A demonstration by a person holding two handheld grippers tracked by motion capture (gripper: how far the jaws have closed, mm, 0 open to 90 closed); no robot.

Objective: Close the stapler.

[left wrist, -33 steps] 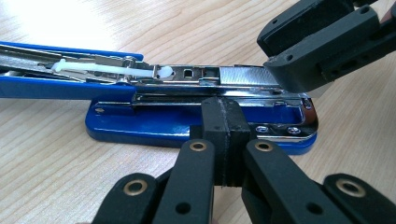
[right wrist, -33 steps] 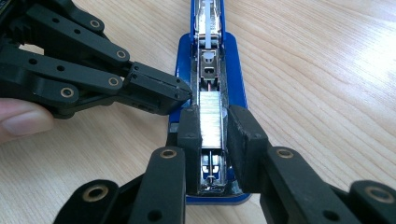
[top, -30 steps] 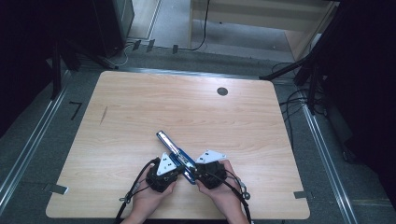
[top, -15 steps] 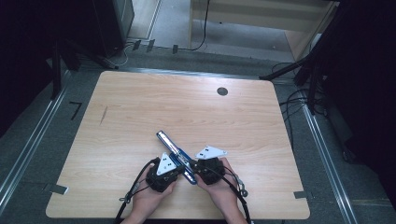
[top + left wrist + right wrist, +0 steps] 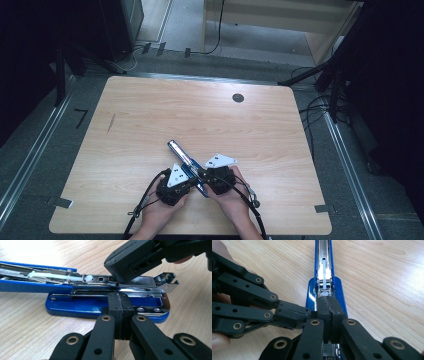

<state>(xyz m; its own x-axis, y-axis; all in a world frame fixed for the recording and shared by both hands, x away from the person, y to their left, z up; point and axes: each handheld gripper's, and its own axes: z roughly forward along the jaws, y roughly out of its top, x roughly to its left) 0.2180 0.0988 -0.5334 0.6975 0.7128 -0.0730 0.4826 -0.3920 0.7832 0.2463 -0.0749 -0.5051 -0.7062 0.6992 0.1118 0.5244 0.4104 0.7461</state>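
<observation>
A blue stapler point(image 5: 181, 156) lies folded open on the wooden table point(image 5: 150, 120), its chrome staple rail point(image 5: 100, 278) bared. My left gripper point(image 5: 191, 179) comes at its base from the side; in the left gripper view the left gripper point(image 5: 117, 308) is shut, pads together against the rail's edge with nothing between them. My right gripper point(image 5: 201, 176) meets it from the other side. In the right gripper view the right gripper point(image 5: 328, 306) is shut over the rail's near end, behind the white pusher point(image 5: 324, 272). The left gripper's tip point(image 5: 294, 315) touches it from the left.
A round black cable grommet point(image 5: 238, 98) sits near the table's far edge. Cables trail from both grippers over the near edge. Dark stands and loose cables point(image 5: 320, 105) crowd the floor at the right.
The right gripper has edged slightly left, in over the stapler's near end. The stapler and the left gripper have stayed put.
</observation>
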